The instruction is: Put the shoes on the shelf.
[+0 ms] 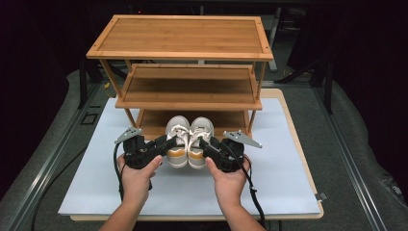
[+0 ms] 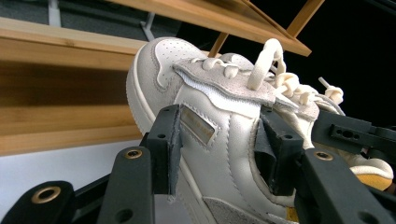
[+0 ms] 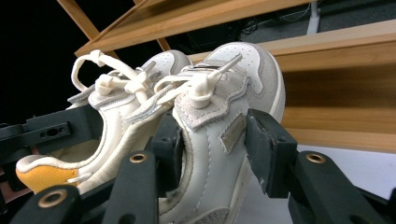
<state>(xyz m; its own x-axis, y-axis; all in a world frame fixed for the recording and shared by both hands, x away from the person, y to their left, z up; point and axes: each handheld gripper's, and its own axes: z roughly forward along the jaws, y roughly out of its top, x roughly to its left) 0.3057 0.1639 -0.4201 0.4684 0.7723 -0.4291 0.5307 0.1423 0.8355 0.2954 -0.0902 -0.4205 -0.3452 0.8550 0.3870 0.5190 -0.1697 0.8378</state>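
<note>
- From above, your left gripper (image 1: pixel 166 144) and right gripper (image 1: pixel 206 146) each clamped one of a pair of white shoes, the left shoe (image 1: pixel 177 141) and the right shoe (image 1: pixel 199 141) side by side, touching, toes pointing at the wooden rack (image 1: pixel 179 57). The pair sat just in front of the rack's lowest shelf (image 1: pixel 159 121), over the white board (image 1: pixel 279 168). Your hands (image 1: pixel 137 178) came in low and level, wrists near each other.
- On the left gripper view, the jaws pinched that shoe's side wall (image 2: pixel 219 140), one inside the opening, one outside. The hold was on soft upper, so I'd judge the shoe could twist or sag if you tilted.
- On the right gripper view, the jaws gripped the other shoe's collar (image 3: pixel 212 135) the same way. Loose laces (image 3: pixel 116 74) hung free; they might snag the shelf edge (image 3: pixel 336 51) above, and moving the hands unevenly would pull the pair apart.
</note>
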